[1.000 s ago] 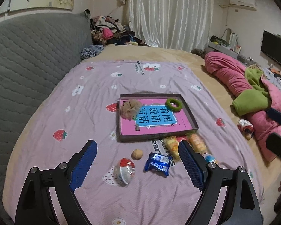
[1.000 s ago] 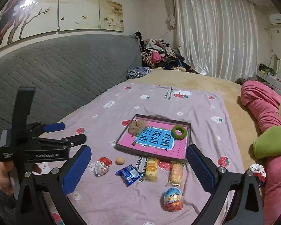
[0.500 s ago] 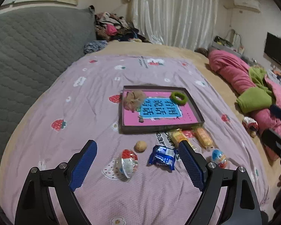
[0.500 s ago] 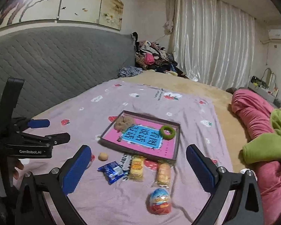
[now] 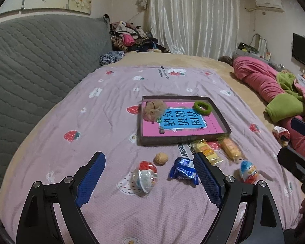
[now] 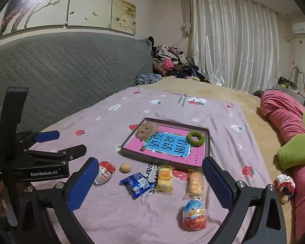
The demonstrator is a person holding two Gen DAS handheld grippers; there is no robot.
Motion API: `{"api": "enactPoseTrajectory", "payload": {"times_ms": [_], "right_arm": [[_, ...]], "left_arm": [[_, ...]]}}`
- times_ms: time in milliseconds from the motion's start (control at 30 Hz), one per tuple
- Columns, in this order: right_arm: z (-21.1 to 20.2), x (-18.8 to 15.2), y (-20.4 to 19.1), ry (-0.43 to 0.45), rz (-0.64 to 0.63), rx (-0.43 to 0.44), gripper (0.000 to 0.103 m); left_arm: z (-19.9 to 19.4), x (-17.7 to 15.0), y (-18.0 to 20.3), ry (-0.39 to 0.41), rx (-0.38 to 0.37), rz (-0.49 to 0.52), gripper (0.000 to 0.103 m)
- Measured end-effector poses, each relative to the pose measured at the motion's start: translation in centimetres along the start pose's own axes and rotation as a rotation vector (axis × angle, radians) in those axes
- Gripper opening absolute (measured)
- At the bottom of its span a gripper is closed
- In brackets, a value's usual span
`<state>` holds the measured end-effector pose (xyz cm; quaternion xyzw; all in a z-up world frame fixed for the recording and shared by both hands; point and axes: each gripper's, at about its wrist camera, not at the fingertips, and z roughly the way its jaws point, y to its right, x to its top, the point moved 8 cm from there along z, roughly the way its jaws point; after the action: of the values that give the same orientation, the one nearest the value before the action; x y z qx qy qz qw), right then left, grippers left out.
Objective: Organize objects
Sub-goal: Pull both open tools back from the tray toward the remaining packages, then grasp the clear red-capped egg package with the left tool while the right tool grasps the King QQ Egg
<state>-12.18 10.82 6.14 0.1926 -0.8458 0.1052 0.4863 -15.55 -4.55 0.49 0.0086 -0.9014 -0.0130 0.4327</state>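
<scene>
A shallow dark box (image 5: 223, 122) (image 6: 208, 140) with a pink and blue book inside lies on the purple bedspread. It holds a brown fuzzy scrunchie (image 5: 154, 109) (image 6: 146, 131) and a green scrunchie (image 5: 202, 107) (image 6: 195, 138). In front of it lie a walnut (image 5: 161, 158) (image 6: 125, 167), a blue snack packet (image 5: 184, 170) (image 6: 138, 184), two yellow cakes (image 5: 206, 151) (image 6: 164, 179), a clear-wrapped egg (image 5: 145, 175) (image 6: 104, 172) and a Kinder egg (image 5: 248, 171) (image 6: 194, 215). My left gripper (image 5: 149, 177) (image 6: 50, 142) is open above the clear-wrapped egg. My right gripper (image 6: 150, 183) is open above the snacks.
A grey quilted headboard (image 6: 61, 71) runs along the left. A pile of clothes (image 6: 172, 63) sits at the far corner. A pink and green quilt (image 5: 274, 89) lies on the right, with a small patterned scrunchie (image 6: 284, 184) beside it.
Both grippers have tilted and shifted slightly over the bed, so the box and snacks sit a little differently in view. Both stay open. Nothing on the bed has moved.
</scene>
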Motion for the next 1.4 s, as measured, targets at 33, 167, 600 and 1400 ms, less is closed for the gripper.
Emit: {"api": "enactPoseTrajectory", "payload": {"times_ms": [33,167,600,1400], "right_arm": [[0.0,-0.1,0.0,-0.003,0.001,0.005,0.102],[-0.1,-0.9,0.3,0.009,0.008,-0.014,0.102],[2.5,-4.5,3.0,-0.071,0.048,-0.062,0.102],[7.2,-10.8,5.4,-0.205,0.078,-0.105,0.102]], "left_arm": [[-0.1,-0.2,0.1,0.0,-0.015,0.0,0.089],[0.4,-1.0,0.4,-0.001,-0.009,0.003,0.089],[3.1,-3.6,0.2,-0.037,-0.007,0.004,0.089],[8.5,-6.8,-0.2,-0.112,0.009,0.009,0.089]]}}
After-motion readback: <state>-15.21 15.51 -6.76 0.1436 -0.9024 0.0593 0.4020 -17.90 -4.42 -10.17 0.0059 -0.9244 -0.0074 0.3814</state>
